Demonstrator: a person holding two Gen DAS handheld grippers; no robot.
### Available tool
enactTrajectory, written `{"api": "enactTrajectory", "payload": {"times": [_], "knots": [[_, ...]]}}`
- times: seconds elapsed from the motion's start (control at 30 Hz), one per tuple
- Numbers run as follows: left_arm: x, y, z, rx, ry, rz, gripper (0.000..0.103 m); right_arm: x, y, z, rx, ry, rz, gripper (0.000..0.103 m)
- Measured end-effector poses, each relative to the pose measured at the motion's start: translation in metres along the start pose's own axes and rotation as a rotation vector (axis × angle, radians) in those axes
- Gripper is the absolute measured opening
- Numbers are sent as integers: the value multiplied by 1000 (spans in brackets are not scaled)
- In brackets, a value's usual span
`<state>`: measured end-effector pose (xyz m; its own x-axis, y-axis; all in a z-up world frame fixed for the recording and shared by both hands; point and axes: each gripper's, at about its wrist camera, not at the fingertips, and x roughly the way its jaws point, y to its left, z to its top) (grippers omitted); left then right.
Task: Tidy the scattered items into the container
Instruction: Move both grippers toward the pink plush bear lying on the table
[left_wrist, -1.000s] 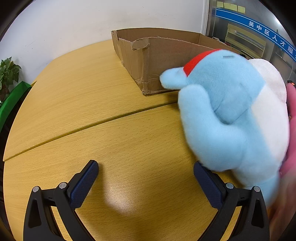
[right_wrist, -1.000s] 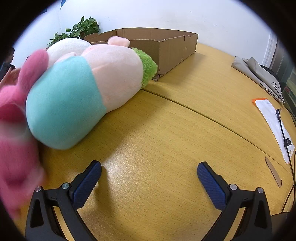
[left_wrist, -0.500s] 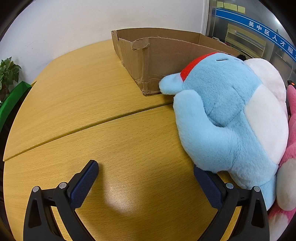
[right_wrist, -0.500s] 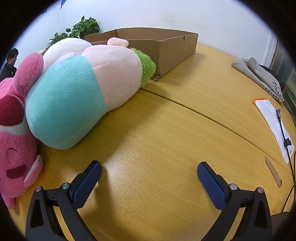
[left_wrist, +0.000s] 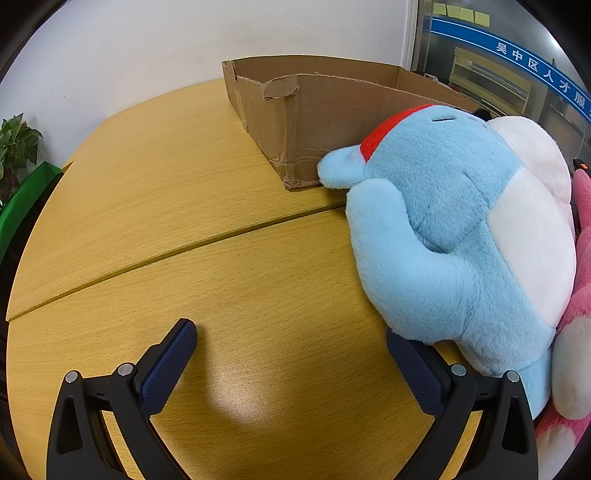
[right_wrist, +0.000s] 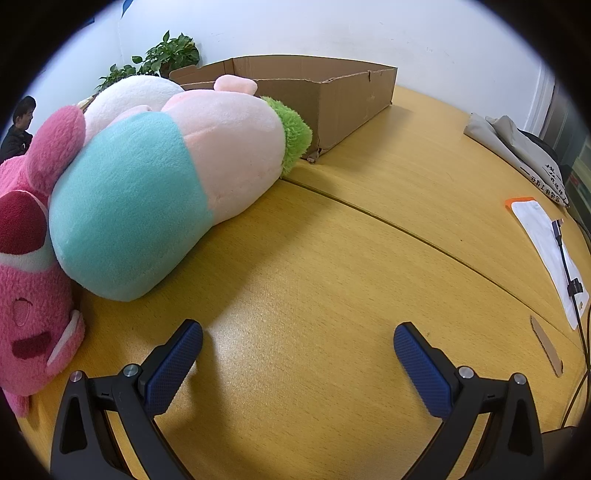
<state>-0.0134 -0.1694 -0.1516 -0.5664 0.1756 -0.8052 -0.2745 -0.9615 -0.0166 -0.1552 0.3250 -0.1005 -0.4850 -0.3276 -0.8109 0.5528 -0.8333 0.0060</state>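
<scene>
Both my tongs, left tongs (left_wrist: 291, 350) and right tongs (right_wrist: 297, 350), gape wide and hold nothing. Blue plush (left_wrist: 454, 236), pink-and-teal plush (right_wrist: 166, 192) and pink plush (right_wrist: 29, 280) lie bunched mid-desk (right_wrist: 332, 258), against the cardboard box (right_wrist: 332, 96) near the far edge.

Plush toys (right_wrist: 155, 192) beside box (right_wrist: 332, 99) — tongs (right_wrist: 297, 347) agape

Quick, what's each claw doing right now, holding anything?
Left claw: open, holding nothing; blue plush toy sits by its right finger.
Right claw: open, holding nothing, over bare table.
</scene>
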Motion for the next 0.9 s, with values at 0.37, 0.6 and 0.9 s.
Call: {"api": "enactTrajectory", "payload": {"times": [0.37,0.6,0.9], "knots": [[-44,-32,-23,-116,-46,193,103,-17,32,-14,190,24,-212,102],[-156,-96,-20,-221,-259,114,103,-149,105,-44,274,-192,-367,102],[-199,-203,-7,-182,-338,-64,103,-209,208,-1,368,-448,-288,102]]}}
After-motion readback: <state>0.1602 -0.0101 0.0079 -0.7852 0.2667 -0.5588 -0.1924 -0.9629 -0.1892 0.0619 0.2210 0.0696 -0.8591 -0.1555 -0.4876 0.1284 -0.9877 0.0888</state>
